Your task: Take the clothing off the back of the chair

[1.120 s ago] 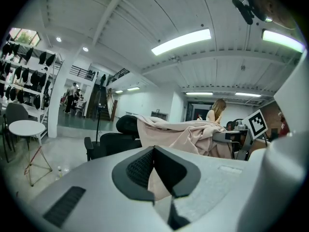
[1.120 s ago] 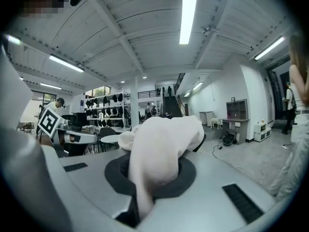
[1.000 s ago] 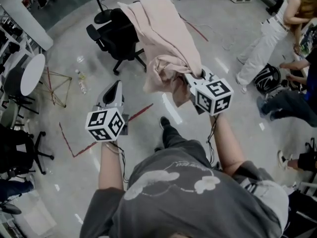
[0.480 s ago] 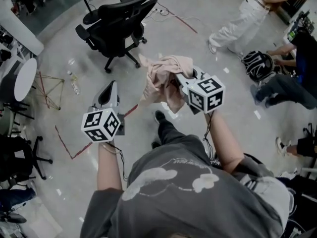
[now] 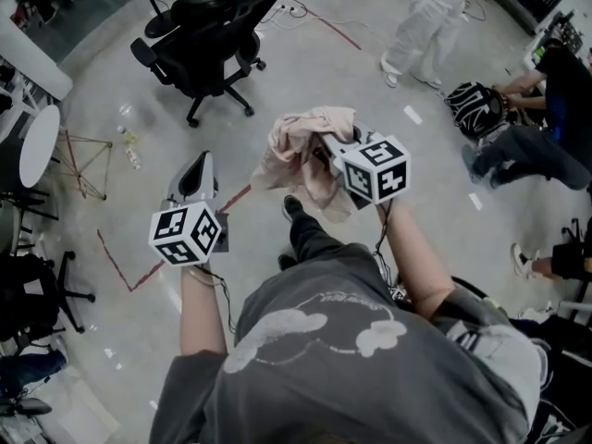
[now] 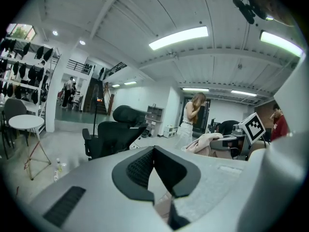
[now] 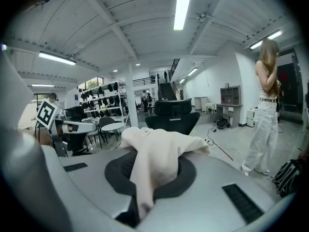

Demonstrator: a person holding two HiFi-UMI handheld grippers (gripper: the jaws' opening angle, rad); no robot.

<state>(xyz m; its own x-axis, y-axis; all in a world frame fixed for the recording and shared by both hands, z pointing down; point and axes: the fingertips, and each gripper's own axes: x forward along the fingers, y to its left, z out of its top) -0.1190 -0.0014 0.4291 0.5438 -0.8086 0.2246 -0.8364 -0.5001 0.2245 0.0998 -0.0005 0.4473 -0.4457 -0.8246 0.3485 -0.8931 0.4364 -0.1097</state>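
Note:
The pale pink clothing hangs bunched from my right gripper, which is shut on it. In the right gripper view the cloth drapes over the closed jaws of that gripper and hides their tips. The black office chair stands bare at the back, well apart from the garment. My left gripper is shut with nothing in it, held to the left of the cloth. Its view shows the jaws of the left gripper meeting, with the chair and the clothing beyond.
A person in white trousers stands at the back right. Other people sit at the right by a black backpack. A round white table, a bottle and red floor tape lie to the left.
The clothing has come away from the chair and now hangs bunched at my right gripper. Both grippers have drawn back and down from the chair, which stands bare.

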